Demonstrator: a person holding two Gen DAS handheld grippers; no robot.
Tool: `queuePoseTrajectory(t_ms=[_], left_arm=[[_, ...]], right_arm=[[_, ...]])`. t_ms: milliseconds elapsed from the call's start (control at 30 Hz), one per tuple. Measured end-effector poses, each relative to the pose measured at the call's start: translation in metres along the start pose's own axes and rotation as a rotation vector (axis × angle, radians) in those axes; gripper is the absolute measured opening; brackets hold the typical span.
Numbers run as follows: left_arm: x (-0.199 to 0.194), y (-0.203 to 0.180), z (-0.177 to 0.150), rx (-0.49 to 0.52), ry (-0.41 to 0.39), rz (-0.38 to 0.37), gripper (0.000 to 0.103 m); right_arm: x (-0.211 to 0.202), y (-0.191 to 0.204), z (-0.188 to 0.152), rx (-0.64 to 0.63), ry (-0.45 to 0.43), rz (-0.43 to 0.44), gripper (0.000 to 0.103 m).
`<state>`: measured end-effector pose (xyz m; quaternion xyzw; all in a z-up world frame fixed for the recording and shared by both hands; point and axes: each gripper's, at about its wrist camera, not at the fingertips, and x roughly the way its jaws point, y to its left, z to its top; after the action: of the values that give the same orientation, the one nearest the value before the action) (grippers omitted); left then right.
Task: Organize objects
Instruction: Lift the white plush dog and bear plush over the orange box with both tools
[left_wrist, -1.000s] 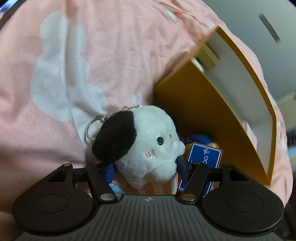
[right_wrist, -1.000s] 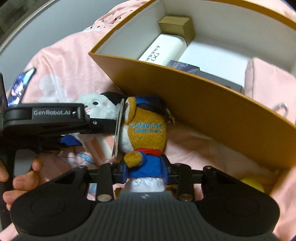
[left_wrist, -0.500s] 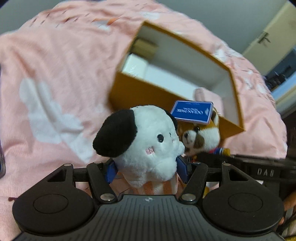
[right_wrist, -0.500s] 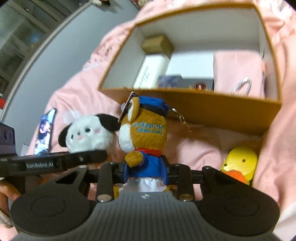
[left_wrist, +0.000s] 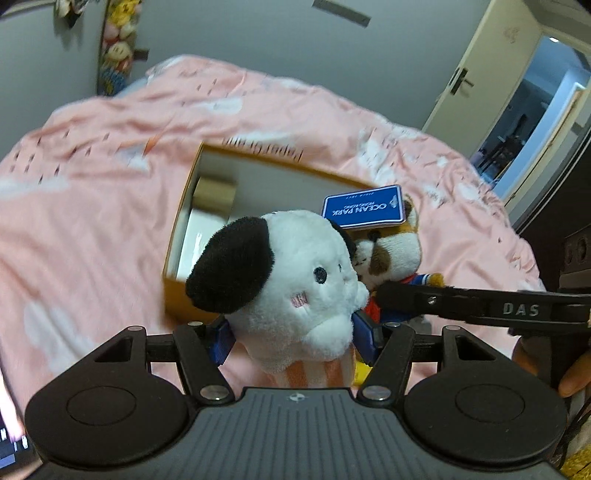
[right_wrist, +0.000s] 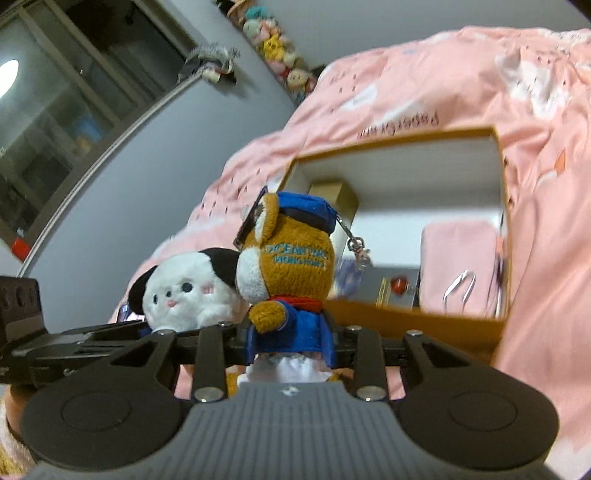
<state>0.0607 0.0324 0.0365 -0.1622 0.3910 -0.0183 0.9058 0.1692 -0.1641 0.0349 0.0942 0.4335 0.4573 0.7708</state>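
My left gripper (left_wrist: 295, 332) is shut on a white plush dog with black ears (left_wrist: 288, 284), held up above the pink bed. My right gripper (right_wrist: 290, 341) is shut on a brown plush fox in a blue jacket and cap (right_wrist: 291, 266), with a blue paper tag (left_wrist: 364, 206) on its head. The two toys hang side by side; the white plush dog (right_wrist: 184, 291) shows left of the fox. Beyond them lies an open orange box (right_wrist: 502, 221) with white inner walls. Inside it are a gold small box (right_wrist: 334, 194), a pink pouch (right_wrist: 458, 266) and dark cards.
A pink bedcover (left_wrist: 92, 206) with white clouds fills the ground. A grey wall with a strip of small plush toys (right_wrist: 275, 48) stands behind. A door (left_wrist: 476, 85) and an open doorway are at the right in the left wrist view. A hand (left_wrist: 574, 380) holds the right gripper's handle.
Both grippers have risen from the bedcover with their toys. The orange box has dropped away and now shows from above, and the wall and door have come into view.
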Motion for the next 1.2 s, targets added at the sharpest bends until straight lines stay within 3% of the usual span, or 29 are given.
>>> queuePoseTrajectory(t_ms=[267, 500, 833, 1200], left_arm=[[0.023, -0.007, 0.039, 0.025, -0.053, -0.015, 0.073], [0.056, -0.002, 0.061, 0.036, -0.03, -0.005, 0.073], [0.125, 0.027, 0.082, 0.021, 0.143, -0.016, 0.073], [0.183, 0.029, 0.102, 0.176, 0.294, -0.005, 0.073]], right_arm=[[0.008, -0.01, 0.032, 0.023, -0.061, -0.034, 0.035], [0.034, -0.024, 0.054, 0.038, -0.076, -0.083, 0.035], [0.091, -0.06, 0.071, 0.105, 0.015, -0.155, 0.035], [0.133, -0.101, 0.08, 0.234, 0.09, -0.198, 0.035]])
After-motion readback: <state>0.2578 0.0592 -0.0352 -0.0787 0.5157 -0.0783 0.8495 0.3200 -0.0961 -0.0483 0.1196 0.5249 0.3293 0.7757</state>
